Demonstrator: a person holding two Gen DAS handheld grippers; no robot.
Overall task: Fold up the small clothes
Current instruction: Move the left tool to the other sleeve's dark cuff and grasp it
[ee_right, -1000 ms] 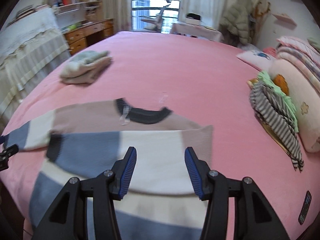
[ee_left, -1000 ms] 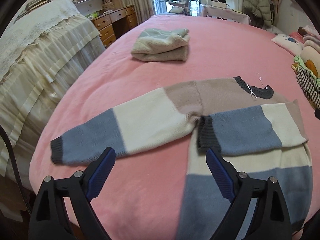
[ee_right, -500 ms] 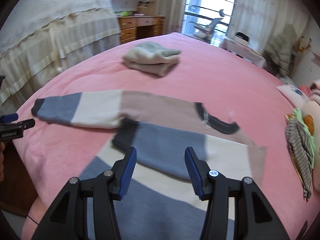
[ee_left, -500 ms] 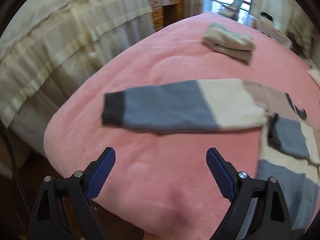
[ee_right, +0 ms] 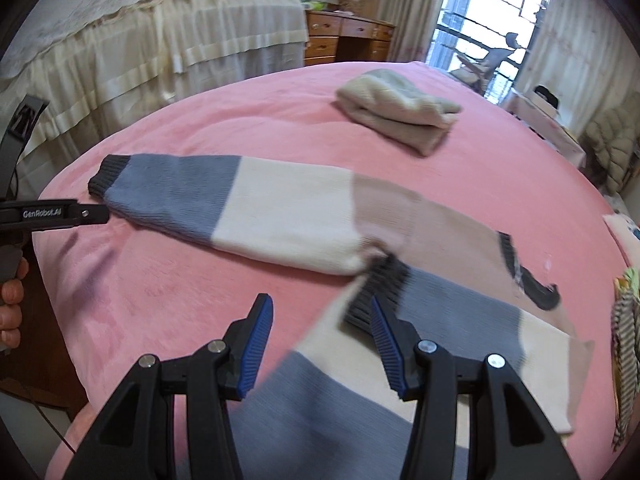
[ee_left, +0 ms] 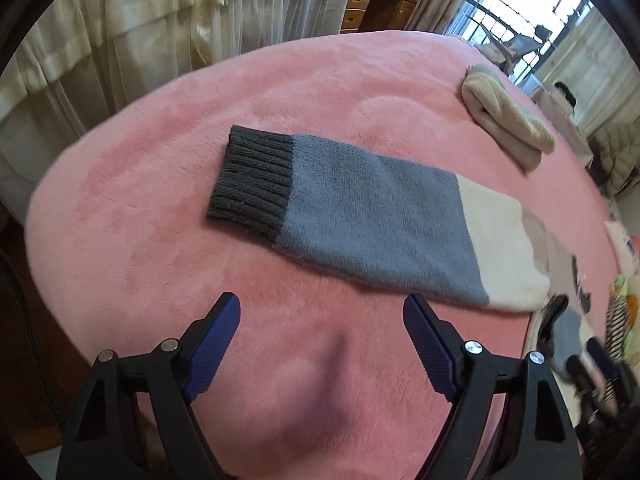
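Note:
A colour-block knit sweater [ee_right: 304,220] in blue, cream and beige lies flat on the pink bed [ee_right: 160,288]. One sleeve is folded across the body, its dark cuff [ee_right: 380,284] just ahead of my right gripper [ee_right: 322,328]. That gripper is open over the sweater's hem edge and holds nothing. The other sleeve [ee_left: 372,220] stretches out to the left and ends in a dark ribbed cuff [ee_left: 252,184]. My left gripper [ee_left: 322,320] hovers just short of this sleeve. Its jaws are closing, with only bedspread between them. In the right wrist view the left gripper [ee_right: 100,214] sits beside that cuff.
A folded beige garment [ee_right: 400,116] lies further back on the bed. A pile of striped clothes [ee_right: 624,340] sits at the right edge. Cream-draped furniture [ee_right: 160,40] and a wooden dresser [ee_right: 344,40] stand beyond the bed's left edge. A person's hand [ee_right: 10,308] holds the left gripper.
Both grippers have swung left and lower, toward the outstretched sleeve. The left one now faces its cuff end and its jaws have narrowed a little. The sweater has not moved.

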